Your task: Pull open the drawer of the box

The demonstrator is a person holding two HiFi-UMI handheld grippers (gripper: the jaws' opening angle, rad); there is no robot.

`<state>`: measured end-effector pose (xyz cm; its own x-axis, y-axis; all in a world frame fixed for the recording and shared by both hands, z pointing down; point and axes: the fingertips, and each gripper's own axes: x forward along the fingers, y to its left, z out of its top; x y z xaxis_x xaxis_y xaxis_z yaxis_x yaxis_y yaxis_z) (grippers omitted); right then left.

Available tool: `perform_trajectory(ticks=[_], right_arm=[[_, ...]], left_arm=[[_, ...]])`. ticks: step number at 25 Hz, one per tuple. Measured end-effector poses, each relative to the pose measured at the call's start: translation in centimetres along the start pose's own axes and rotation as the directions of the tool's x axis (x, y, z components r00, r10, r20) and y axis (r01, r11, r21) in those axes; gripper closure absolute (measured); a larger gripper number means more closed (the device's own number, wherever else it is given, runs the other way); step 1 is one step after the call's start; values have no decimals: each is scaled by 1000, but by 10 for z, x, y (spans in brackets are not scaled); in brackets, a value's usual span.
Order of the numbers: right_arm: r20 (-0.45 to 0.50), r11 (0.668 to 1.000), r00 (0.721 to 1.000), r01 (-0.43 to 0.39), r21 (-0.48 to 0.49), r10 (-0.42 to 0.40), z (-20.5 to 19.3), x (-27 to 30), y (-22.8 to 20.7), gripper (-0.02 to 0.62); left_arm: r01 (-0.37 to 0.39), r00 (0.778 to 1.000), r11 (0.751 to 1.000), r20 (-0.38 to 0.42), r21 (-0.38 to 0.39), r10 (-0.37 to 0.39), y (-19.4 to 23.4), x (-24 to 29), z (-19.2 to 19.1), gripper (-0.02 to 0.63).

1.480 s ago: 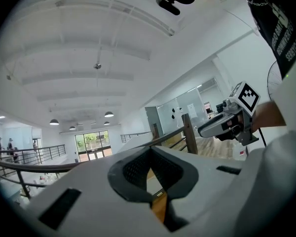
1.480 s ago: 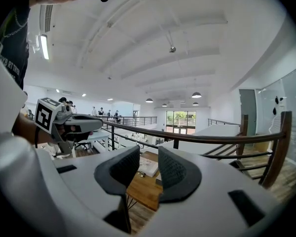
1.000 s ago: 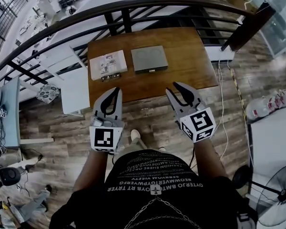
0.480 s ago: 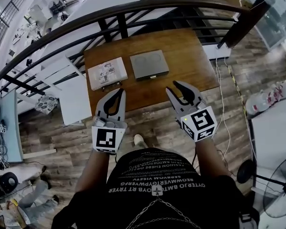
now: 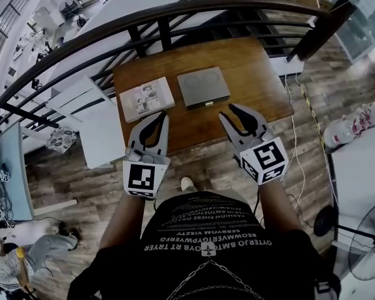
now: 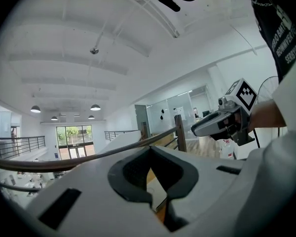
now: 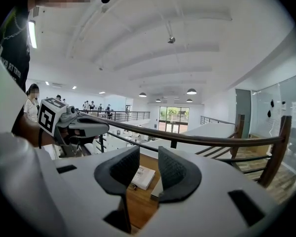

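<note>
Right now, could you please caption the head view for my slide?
Left gripper and right gripper, jaws open, hover before a table holding a grey box and white box.

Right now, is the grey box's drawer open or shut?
Shut, as far as the head view shows: the grey box on the table has a plain rectangular outline, with nothing drawn out at its near edge.

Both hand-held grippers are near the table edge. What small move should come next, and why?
Probably lower the right hand-held gripper forward toward what looks like a small handle on the near side of the grey box. Its jaws stand apart and empty, short of the box, which looks closed.
</note>
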<state>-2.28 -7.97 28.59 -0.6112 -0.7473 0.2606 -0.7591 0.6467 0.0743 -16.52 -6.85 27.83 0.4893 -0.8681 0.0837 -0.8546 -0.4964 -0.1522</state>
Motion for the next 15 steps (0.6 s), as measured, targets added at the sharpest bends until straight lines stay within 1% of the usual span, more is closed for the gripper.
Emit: perform_trajectory(ticks=[5, 8, 12, 15], right_arm=[[3, 999, 999, 33, -24, -33, 9, 0, -8, 481], [-4, 998, 998, 57, -21, -57, 8, -4, -16, 482], [-27, 997, 996, 81, 6, -80, -6, -7, -32, 481], [-46, 996, 995, 85, 31, -83, -21, -2, -44, 482]], left_arm=[[7, 1000, 1000, 14, -1, -7, 11, 2, 2, 600], [14, 1000, 1000, 7, -16, -14, 11, 7, -2, 600], [50, 999, 999, -15, -20, -50, -1, 19, -10, 600], [63, 997, 998, -33, -20, -64, -5, 31, -17, 600]])
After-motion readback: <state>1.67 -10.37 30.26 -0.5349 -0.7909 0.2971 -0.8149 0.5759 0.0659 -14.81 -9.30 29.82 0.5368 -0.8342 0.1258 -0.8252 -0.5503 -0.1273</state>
